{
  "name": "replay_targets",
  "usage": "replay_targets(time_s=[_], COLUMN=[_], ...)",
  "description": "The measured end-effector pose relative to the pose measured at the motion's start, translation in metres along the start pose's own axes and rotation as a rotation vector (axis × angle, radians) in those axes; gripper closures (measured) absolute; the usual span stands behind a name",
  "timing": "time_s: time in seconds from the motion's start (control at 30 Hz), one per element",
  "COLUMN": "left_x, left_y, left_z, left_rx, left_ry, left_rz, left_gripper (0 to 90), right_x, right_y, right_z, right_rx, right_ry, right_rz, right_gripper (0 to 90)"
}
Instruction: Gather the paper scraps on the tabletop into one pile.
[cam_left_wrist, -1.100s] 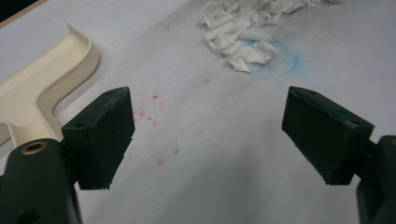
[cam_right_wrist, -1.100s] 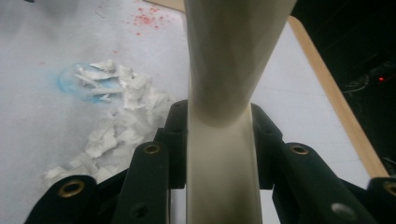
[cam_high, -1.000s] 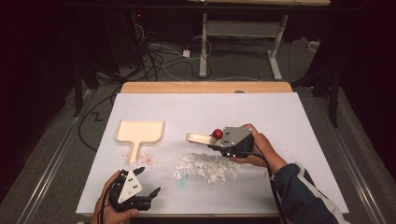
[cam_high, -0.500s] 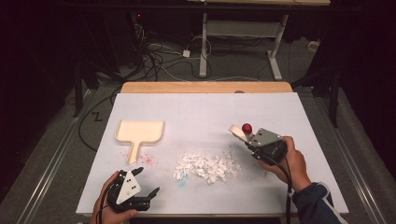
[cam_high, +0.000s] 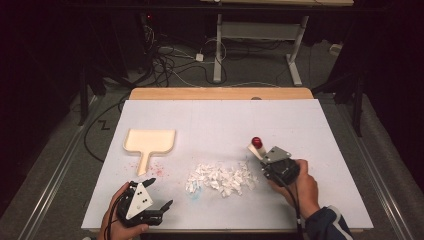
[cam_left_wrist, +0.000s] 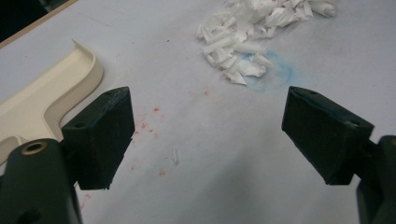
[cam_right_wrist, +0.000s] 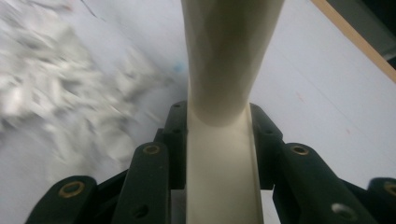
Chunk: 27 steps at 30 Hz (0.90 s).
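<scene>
Sweeping barely begun: scraps (cam_high: 221, 178) heaped mid-tabletop (cam_high: 220, 125), dustpan (cam_high: 149, 142) empty and well apart. Right gripper (cam_high: 263, 159) clenched on brush (cam_high: 256, 146) beside heap; left gripper (cam_high: 161, 207) released, idle.

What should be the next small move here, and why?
Probably sweep the brush, clamped in the right hand-held gripper, leftward through the paper scraps toward the dustpan. The brush sits at the pile's right edge, the dustpan lies left of it, and the left hand-held gripper is open, holding nothing.
</scene>
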<state>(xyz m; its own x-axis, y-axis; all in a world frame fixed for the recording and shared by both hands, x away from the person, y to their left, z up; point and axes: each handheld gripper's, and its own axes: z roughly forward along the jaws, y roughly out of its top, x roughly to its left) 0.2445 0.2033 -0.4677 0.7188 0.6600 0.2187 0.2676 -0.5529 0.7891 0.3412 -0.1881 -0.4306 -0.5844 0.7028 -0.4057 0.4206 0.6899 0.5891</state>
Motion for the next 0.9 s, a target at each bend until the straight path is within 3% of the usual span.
replay_targets(time_s=[0.23, 0.33, 0.4, 0.5, 0.7, 0.83, 0.9], left_x=[0.002, 0.002, 0.001, 0.002, 0.002, 0.005, 0.007], left_y=[-0.001, -0.001, -0.001, -0.002, -0.002, -0.002, -0.003], left_z=[0.001, 0.001, 0.001, 0.000, -0.002, -0.005, -0.008], left_rx=[-0.002, -0.002, -0.004, -0.003, -0.003, -0.016, -0.028], left_ry=[-0.009, -0.009, -0.009, -0.009, 0.005, 0.023, 0.031], left_rz=[-0.012, -0.009, -0.012, -0.014, -0.013, -0.023, -0.035], left_gripper=[16.2, 16.2, 16.2, 16.2, 16.2, 16.2, 16.2], right_x=[0.039, 0.047, 0.050, 0.046, 0.030, 0.026, 0.034], right_y=[0.028, 0.038, 0.042, 0.042, 0.041, 0.042, 0.046], right_z=[-0.004, -0.007, -0.008, -0.015, -0.046, -0.062, -0.064], right_rx=[-0.058, -0.094, -0.108, -0.143, -0.256, -0.329, -0.333], right_ry=[0.094, 0.158, 0.160, 0.164, 0.149, 0.264, 0.321], right_rz=[-0.047, -0.032, -0.041, -0.025, 0.019, 0.089, 0.076], right_gripper=[67.8, 67.9, 67.9, 67.9, 67.9, 67.9, 67.9])
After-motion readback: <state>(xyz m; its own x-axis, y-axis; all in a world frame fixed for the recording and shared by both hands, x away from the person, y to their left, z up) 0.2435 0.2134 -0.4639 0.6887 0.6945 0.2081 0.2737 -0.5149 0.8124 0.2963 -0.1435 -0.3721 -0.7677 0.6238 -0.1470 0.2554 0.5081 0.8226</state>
